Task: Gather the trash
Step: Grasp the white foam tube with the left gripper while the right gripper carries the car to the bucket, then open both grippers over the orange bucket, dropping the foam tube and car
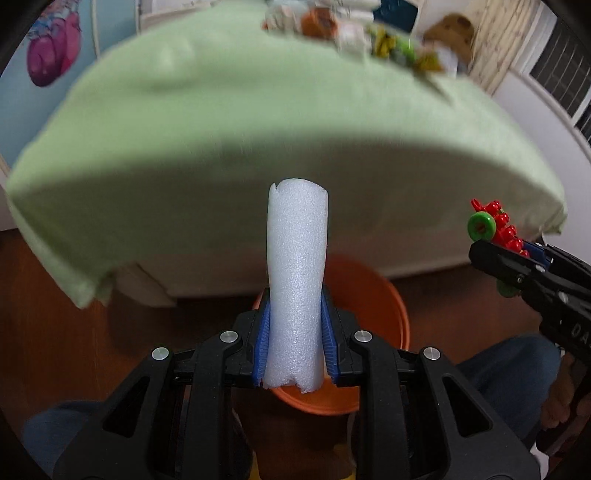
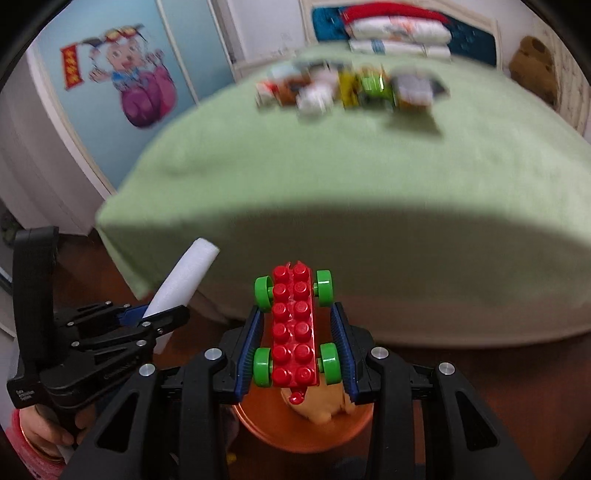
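A bed (image 1: 258,122) under a pale green cover (image 2: 369,166) fills most of both views, its near edge hanging over a brown wooden floor (image 1: 48,280). Behind it, on the left, a light blue wall panel carries a cartoon sticker (image 2: 129,77), and folded bedding (image 2: 391,33) is stacked at the head end. A blurred row of trash (image 2: 351,90), wrappers and crumpled bits in white, orange, yellow and green, lies on the far part of the cover, well apart from both tools.

An orange bin (image 1: 384,314) stands on the floor just in front of the bed, below both claws; in the right wrist view something tan lies inside it.

The left claw (image 1: 295,321) is clamped on a white foam tube (image 1: 297,280), which stands upright between the blue pads and pokes out past the fingertips, directly above the bin. The right claw (image 2: 301,328) hangs above the bin too, and is closed on a red toy brick car (image 2: 295,325) with four green wheels, its pads pressing the rear wheels on either side. The two claws are near each other, not touching.
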Available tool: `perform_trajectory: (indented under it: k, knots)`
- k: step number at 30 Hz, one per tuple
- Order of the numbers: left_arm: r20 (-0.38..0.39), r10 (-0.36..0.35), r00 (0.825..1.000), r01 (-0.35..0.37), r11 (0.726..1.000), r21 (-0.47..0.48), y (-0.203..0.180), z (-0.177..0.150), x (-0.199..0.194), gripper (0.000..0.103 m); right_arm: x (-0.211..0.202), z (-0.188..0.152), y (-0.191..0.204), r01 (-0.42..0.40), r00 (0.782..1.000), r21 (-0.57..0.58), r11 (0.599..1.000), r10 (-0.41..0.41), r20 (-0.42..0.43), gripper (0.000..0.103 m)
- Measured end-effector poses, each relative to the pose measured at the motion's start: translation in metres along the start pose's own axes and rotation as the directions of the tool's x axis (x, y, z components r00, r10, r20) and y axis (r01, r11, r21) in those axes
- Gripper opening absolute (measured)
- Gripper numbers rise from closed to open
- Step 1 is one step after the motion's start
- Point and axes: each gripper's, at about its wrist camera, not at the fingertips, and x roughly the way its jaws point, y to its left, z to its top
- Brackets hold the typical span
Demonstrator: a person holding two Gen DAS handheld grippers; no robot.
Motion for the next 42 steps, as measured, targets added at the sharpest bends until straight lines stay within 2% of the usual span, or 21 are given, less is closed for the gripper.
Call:
perform_trajectory:
  k: [4,7,10,17,19,20,21,22,23,24,35,42]
  knots:
    - [-0.099,-0.005,0.995,0.003,1.0,-0.022,-0.002,-0.009,0.042,0.024,0.035,-0.026,0.0,0.044,0.995,0.004,0.999,-0.044,-0.092,0.037]
    - [-0.167,0.018,0.986,-0.023,0.999,-0.028,-0.004,-0.017,0.071,0.024,0.059,-0.042,-0.001,0.082,0.985,-0.008,0.997,-0.082,-0.153,0.037]
    - [-0.2,0.039,0.979,-0.045,0.999,-0.022,-0.003,-0.026,0.081,0.024,0.081,-0.054,-0.005,0.123,0.971,-0.004,0.992,-0.122,-0.204,0.037]
    - [-0.241,0.06,0.969,-0.056,0.998,0.023,-0.017,-0.031,0.096,0.028,0.112,-0.066,-0.011,0.152,0.949,-0.011,0.988,-0.149,-0.279,0.038]
    - [-0.262,0.064,0.963,-0.056,0.998,0.037,-0.02,-0.03,0.103,0.033,0.117,-0.069,-0.012,0.154,0.945,-0.008,0.988,-0.149,-0.29,0.04]
    - [-0.268,0.072,0.961,-0.063,0.997,0.042,-0.018,-0.027,0.1,0.043,0.119,-0.071,-0.012,0.155,0.944,-0.009,0.988,-0.15,-0.294,0.054]
    - [-0.267,0.096,0.959,-0.086,0.995,0.049,-0.018,-0.026,0.101,0.053,0.119,-0.072,-0.012,0.159,0.943,-0.013,0.987,-0.155,-0.295,0.061]
    - [-0.266,0.104,0.958,-0.095,0.994,0.049,-0.017,-0.025,0.101,0.059,0.119,-0.072,-0.011,0.178,0.941,-0.024,0.984,-0.177,-0.288,0.062]
    - [-0.269,0.099,0.958,-0.091,0.995,0.04,-0.016,-0.024,0.102,0.073,0.12,-0.071,-0.012,0.178,0.941,-0.034,0.983,-0.18,-0.286,0.065]
    - [-0.269,0.094,0.958,-0.089,0.996,0.032,-0.016,-0.022,0.103,0.077,0.12,-0.071,-0.013,0.177,0.941,-0.038,0.984,-0.18,-0.286,0.067]
    - [-0.245,0.145,0.959,-0.137,0.989,0.051,-0.013,-0.018,0.101,0.077,0.123,-0.074,-0.02,0.195,0.938,-0.024,0.981,-0.193,-0.287,0.068]
    - [-0.242,0.161,0.957,-0.151,0.987,0.06,-0.012,-0.019,0.099,0.077,0.109,-0.072,-0.023,0.199,0.942,-0.003,0.98,-0.192,-0.276,0.068]
